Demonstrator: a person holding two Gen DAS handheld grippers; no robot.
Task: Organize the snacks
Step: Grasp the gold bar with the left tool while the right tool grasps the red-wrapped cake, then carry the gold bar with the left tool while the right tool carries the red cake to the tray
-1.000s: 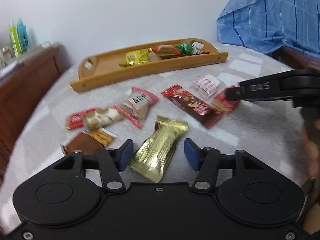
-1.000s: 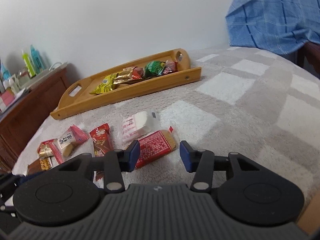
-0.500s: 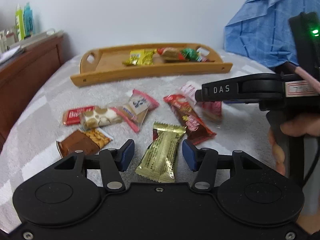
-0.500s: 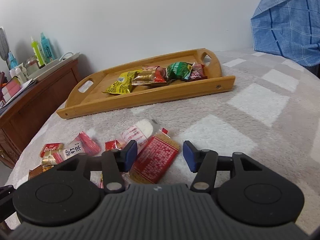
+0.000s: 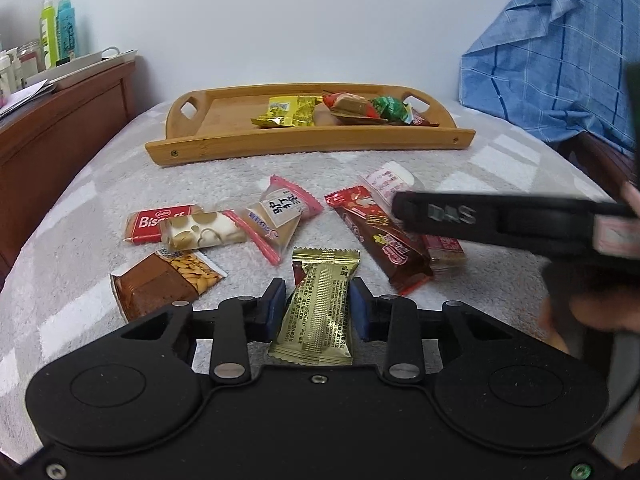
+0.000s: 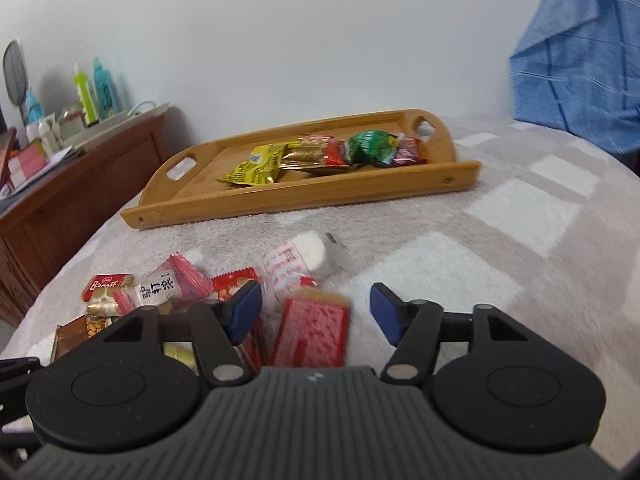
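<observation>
A gold snack packet (image 5: 318, 320) lies on the blanket between my left gripper's (image 5: 318, 308) blue pads. The jaws are closing and the pads touch its sides. My right gripper (image 6: 316, 314) straddles a red cracker packet (image 6: 312, 336). Its jaws are opening and stand clear of the packet on both sides. In the left wrist view the right gripper's black housing (image 5: 500, 224) hangs over a dark red bar (image 5: 380, 244). The wooden tray (image 5: 304, 146) at the back holds several snacks, among them a yellow packet (image 5: 286, 116) and a green one (image 6: 372, 146).
Loose snacks lie left of my grippers: a Biscoff packet (image 5: 154, 226), a nougat bar (image 5: 200, 234), a pink packet (image 5: 280, 212), a brown almond packet (image 5: 160, 284), and a white packet (image 6: 296, 256). A wooden dresser (image 5: 60, 120) with bottles stands left. Blue checked cloth (image 5: 560, 60) hangs right.
The left jaws have narrowed onto the gold packet. The right jaws have spread wider around the red cracker packet, and the right gripper has shifted slightly over the snacks.
</observation>
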